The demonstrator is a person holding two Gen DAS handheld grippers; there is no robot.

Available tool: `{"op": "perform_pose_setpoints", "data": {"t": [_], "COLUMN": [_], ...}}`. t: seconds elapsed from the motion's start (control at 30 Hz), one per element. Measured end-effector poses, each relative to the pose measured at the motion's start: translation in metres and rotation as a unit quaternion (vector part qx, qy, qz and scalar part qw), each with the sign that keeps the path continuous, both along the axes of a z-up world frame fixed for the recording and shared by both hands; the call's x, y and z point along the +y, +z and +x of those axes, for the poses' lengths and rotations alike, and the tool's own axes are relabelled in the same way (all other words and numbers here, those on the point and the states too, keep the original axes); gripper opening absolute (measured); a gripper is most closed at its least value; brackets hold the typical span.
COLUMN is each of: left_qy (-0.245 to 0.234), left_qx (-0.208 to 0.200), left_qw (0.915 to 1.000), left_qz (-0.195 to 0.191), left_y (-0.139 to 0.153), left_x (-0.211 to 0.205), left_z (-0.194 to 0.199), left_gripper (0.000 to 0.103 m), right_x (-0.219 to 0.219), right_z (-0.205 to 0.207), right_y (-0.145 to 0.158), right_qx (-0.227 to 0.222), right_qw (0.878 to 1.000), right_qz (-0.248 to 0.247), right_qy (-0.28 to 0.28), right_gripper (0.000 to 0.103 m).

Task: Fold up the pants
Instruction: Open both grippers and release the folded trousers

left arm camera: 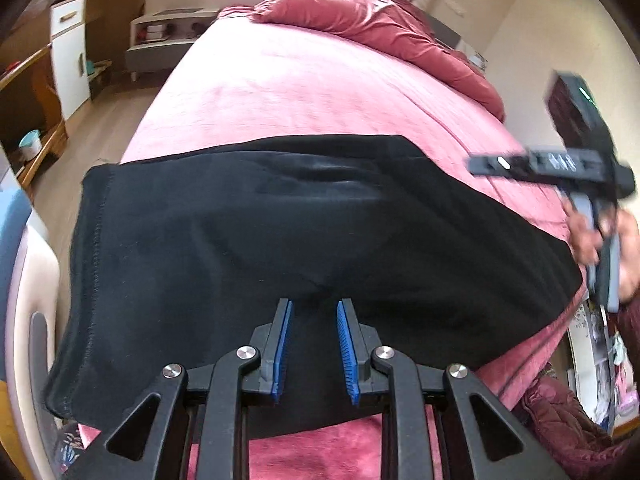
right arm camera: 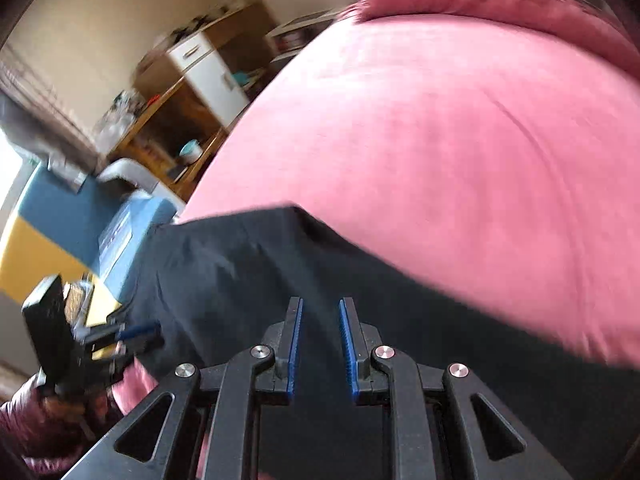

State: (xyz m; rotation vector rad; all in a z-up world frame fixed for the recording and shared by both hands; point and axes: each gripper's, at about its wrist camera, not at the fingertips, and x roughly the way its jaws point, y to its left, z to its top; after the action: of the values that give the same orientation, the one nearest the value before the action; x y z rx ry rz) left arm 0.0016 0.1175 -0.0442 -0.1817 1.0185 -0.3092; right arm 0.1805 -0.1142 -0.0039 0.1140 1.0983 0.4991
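A: Where are the pants?
B: The black pants (left arm camera: 280, 240) lie folded across the near end of the pink bed (left arm camera: 300, 92)

A: And the tongs?
B: The left tongs (left arm camera: 314, 344) hang over the near edge of the cloth, slightly parted and empty. The right tongs (right arm camera: 320, 344) likewise, gripping nothing; the right-wrist view is blurred

The black pants (left arm camera: 280, 224) lie flat across the near end of the pink bed (left arm camera: 304, 88), folded into a broad band running left to right. A stitched hem edge hangs over the bed's left side; the fabric shows soft creases near its far edge.
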Motion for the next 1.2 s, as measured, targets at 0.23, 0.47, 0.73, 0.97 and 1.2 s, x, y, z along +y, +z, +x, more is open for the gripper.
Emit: {"op": "perform_pose_setpoints", "data": {"t": [0.23,0.47,0.73,0.97,1.2], "left_qy": [0.013,0.025,0.033,0.107,0.157], "left_qx": [0.001,0.04,0.045,0.009,0.007], "left_qw": [0.9999,0.9988,0.9984,0.9941,0.9873], "left_qz": [0.002,0.013,0.005,0.02,0.024], "left_y": [-0.003,-0.024,-0.02,0.011,0.018], "left_x": [0.016,0.025,0.031,0.062,0.097], "left_z": [0.001,0.001,0.004,-0.004,-0.007], "left_gripper": [0.023,0.023,0.023,0.026,0.027], "right_x": [0.047,0.051,0.053,0.044,0.059], "right_z": [0.065,0.06,0.066,0.043,-0.024], "right_y": [-0.032,-0.038,-0.065,-0.023,-0.005], "right_qx": [0.062,0.028,0.025,-0.023,-0.032], "right_qw": [0.997,0.998,0.999,0.999,0.999], "right_qz": [-0.014,-0.014,-0.044,-0.048,-0.019], "right_qy": [0.05,0.05,0.006,-0.011,0.035], "right_gripper": [0.038,0.006,0.01,0.031,0.035]}}
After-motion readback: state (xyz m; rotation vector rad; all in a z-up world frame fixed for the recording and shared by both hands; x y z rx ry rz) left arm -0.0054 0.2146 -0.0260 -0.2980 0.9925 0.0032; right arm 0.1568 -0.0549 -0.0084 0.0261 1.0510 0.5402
